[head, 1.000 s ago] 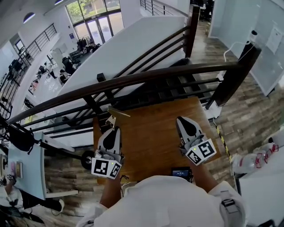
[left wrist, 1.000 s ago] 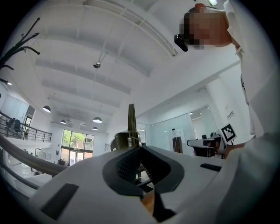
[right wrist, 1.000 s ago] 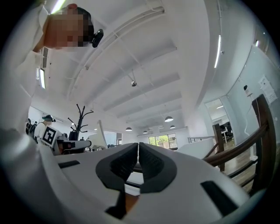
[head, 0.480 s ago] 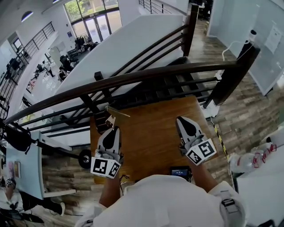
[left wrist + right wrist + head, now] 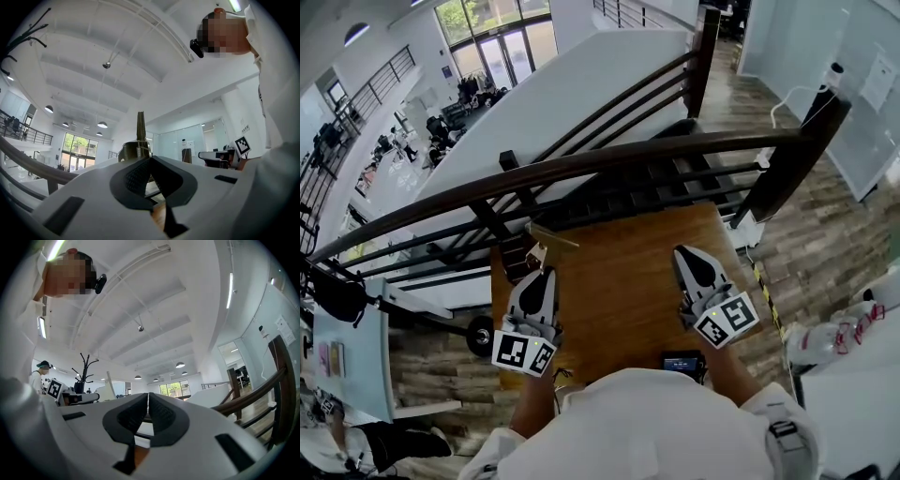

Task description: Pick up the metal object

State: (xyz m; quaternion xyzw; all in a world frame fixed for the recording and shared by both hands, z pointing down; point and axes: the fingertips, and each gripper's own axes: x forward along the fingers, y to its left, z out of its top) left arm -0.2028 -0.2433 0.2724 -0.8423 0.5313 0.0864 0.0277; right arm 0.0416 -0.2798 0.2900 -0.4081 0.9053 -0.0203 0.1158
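A brass-coloured metal object (image 5: pixel 549 238) with a spring and a flat blade sticks out of my left gripper (image 5: pixel 542 273), just above the far left corner of the wooden table (image 5: pixel 628 291). In the left gripper view the metal object (image 5: pixel 140 136) stands upright out of the left gripper (image 5: pixel 149 163), whose jaws are shut on its base. My right gripper (image 5: pixel 687 255) hovers over the right side of the table, about a hand's width from the edge. Its jaws meet with nothing between them, as the right gripper view shows of the right gripper (image 5: pixel 148 400).
A dark wooden railing (image 5: pixel 609 161) curves right behind the table, with stairs and an open drop to a lower floor beyond. A small dark device (image 5: pixel 682 363) lies at the table's near edge. The person's torso fills the bottom of the head view.
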